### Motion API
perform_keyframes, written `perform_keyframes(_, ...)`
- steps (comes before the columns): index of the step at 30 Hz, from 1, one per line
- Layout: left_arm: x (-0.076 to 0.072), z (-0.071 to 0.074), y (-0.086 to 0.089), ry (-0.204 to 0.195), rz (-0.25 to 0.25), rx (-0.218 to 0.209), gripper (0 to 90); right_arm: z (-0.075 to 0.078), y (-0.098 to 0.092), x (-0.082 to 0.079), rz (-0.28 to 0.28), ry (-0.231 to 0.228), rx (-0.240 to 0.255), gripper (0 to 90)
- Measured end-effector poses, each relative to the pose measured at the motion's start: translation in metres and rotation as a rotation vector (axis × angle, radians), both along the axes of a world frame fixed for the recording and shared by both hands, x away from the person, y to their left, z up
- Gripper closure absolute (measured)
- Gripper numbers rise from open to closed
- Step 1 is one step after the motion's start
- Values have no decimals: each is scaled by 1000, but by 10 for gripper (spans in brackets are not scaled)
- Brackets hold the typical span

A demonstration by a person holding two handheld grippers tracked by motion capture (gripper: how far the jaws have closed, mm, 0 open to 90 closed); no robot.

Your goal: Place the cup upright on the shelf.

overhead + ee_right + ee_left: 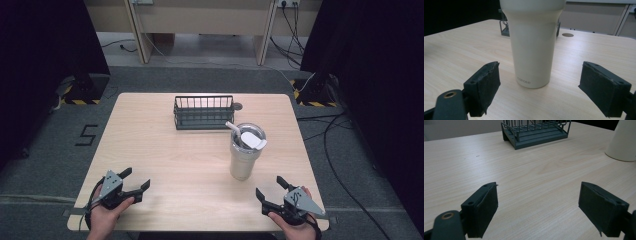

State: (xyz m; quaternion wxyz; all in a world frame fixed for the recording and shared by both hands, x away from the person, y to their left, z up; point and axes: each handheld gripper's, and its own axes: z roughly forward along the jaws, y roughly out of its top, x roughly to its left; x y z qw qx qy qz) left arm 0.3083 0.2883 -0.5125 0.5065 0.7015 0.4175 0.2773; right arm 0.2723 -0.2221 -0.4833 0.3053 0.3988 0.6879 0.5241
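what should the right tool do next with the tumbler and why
Probably ease the right tool straight forward toward the tumbler. Its jaws stand open, wider than the tumbler's base, and the tumbler stands upright dead ahead, untouched, with bare table between them.

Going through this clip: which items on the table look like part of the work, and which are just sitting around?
Part of the work:
- cream tumbler with lid and straw, straight ahead of the open right gripper
- left gripper, open, resting near the table edge

Just there:
- dark wire rack, at the far side
- cables on the floor
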Motion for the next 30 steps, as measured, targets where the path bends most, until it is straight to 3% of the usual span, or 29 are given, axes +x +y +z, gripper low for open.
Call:
perform_keyframes(14, 0, 0, -1, -5, -13, 5, 152, 10, 17, 22, 13, -21, 23, 155)
perform_keyframes(30, 0, 1, -2, -5, -15, 7, 151, 15, 32, 51, 29, -23, 8, 151)
